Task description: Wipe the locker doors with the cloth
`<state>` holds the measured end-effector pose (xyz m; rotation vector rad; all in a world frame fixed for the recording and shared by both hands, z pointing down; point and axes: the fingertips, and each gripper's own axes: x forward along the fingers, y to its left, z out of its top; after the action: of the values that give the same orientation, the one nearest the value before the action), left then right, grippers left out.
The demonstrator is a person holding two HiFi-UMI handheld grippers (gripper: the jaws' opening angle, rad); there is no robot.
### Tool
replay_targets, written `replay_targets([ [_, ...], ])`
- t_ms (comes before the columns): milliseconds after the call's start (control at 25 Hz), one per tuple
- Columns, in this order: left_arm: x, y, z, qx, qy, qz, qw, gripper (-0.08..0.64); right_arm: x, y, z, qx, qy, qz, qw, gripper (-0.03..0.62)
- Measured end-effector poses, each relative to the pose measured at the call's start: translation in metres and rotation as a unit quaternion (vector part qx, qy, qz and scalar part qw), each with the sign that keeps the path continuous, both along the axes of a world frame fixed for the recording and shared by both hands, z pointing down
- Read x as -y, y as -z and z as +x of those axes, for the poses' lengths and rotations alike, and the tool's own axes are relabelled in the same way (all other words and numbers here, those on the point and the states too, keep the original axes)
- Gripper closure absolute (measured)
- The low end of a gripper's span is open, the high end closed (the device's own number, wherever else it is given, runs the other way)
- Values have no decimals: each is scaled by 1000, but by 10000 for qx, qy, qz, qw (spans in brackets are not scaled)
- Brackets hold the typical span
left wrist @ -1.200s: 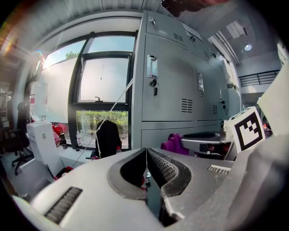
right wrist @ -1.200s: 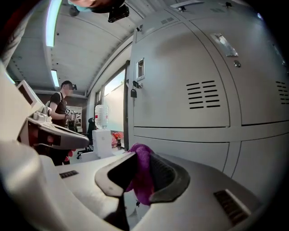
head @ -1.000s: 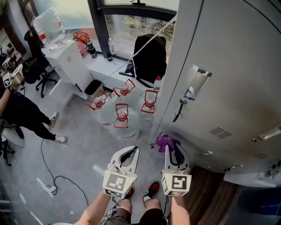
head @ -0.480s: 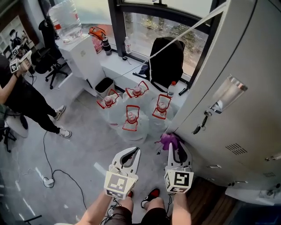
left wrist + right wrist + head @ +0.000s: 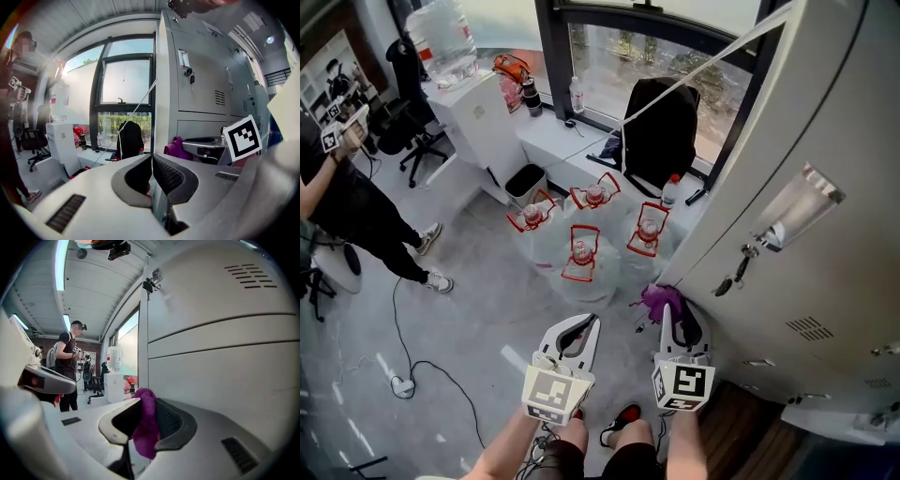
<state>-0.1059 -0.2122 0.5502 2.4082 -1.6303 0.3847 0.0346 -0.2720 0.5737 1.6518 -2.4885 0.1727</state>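
Observation:
My right gripper (image 5: 671, 312) is shut on a purple cloth (image 5: 661, 300), which bunches out past its tips close to the foot of the grey lockers (image 5: 825, 141). In the right gripper view the purple cloth (image 5: 146, 425) hangs between the jaws, and a grey locker door (image 5: 220, 357) fills the right side. A key hangs in a lock (image 5: 741, 267) on one door. My left gripper (image 5: 574, 330) is shut with nothing in it, held beside the right one over the floor. The left gripper view shows its jaws closed tip to tip, with the lockers (image 5: 201, 79) and the cloth (image 5: 176, 147) to the right.
Several large water bottles (image 5: 581, 253) stand on the floor ahead. A black jacket (image 5: 658, 127) hangs by the window. A water dispenser (image 5: 473, 112) and a bin (image 5: 525, 183) stand at the left. A person (image 5: 356, 216) holding grippers stands at far left. A cable (image 5: 412, 384) lies on the floor.
The view has swung so the lockers sit further right and more of the window shows. Both grippers keep their places side by side, the right one still holding the cloth.

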Motion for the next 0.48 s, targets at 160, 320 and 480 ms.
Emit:
replay_targets([
  [160,0,0,5,10,-59,-12,10000,532,-2,1,5,-21,-47,-40,10000,495],
  [320,1,3,14,-10,-148,1,9999,534,-6,2,17,-28,-176,-86,9998,499],
  [480,0,6,26,-8,-301,12,9995,532,-12,4,31,-51,-335,-102,9994,499],
])
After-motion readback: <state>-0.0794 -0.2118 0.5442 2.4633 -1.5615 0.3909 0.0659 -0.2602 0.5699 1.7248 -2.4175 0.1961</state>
